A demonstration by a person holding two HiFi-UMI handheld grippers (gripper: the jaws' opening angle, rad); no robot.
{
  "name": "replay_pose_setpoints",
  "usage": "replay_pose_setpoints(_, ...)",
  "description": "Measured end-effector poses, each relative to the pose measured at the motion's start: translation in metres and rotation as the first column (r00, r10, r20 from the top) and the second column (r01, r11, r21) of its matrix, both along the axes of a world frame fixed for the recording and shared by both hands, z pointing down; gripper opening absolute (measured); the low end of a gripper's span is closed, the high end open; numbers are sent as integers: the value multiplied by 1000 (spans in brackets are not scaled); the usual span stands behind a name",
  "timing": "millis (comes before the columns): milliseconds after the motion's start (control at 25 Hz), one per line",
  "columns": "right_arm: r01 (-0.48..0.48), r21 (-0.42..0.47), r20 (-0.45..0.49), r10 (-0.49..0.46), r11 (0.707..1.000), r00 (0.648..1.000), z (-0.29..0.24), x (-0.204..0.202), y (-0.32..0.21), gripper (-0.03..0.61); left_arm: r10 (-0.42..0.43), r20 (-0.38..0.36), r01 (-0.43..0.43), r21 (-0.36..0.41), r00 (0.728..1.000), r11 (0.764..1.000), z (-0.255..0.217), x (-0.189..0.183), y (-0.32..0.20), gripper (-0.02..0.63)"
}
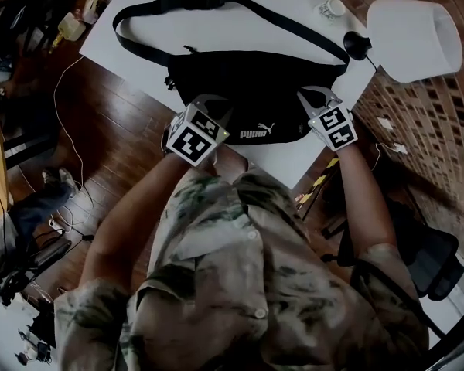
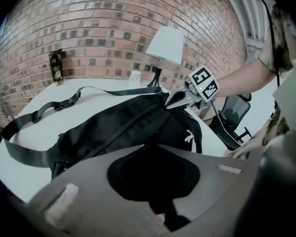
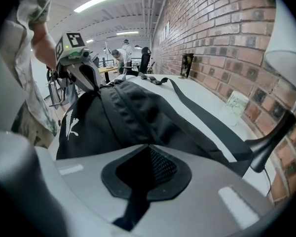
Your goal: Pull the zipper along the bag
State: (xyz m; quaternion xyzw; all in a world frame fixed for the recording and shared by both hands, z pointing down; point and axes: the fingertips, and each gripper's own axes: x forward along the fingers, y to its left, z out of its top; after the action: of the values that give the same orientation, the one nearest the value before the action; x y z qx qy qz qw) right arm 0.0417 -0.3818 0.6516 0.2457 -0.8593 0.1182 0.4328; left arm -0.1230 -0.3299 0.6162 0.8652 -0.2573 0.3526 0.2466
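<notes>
Black bag (image 1: 247,91) stretched between my left tongs (image 1: 215,113) and right tongs (image 1: 319,103), each pinched nearly closed on end fabric. Bracing step, I judge. Zipper (image 2: 119,131) runs between them; next: regrip one on pull.

Lamp (image 1: 414,37), jar (image 1: 332,8) block right; open table (image 1: 185,33) left of bag (image 1: 255,91).

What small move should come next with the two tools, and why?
Probably draw the left tool along the zipper toward the right tool: both are shut on opposite ends of the waist bag, the right pinching mesh as anchor.
</notes>
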Motion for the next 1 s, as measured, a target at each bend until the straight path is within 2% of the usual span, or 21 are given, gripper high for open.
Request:
replay_pose_setpoints(160,-30,37,-4,30,999,1000,3,2,-2,6,-42,18,42,-6,999,999,6,-34,5,21)
replay_pose_setpoints(480,-53,36,-57,55,998,997,5,7,-2,6,-100,-22,99,-20,995,995,13,-78,10,23)
replay_pose_setpoints(720,-95,39,-95,99,995,991,6,-1,-5,6,-86,-43,86,-9,995,996,16,-86,5,25)
replay_pose_setpoints(880,-159,69,-141,168,985,976,-2,13,4,8,-83,-88,84,6,993,996,17,-72,9,28)
replay_pose_setpoints(1000,-180,132,-88,192,975,977,-26,1,10,15,-78,-84,82,43,993,996,12,-78,15,46)
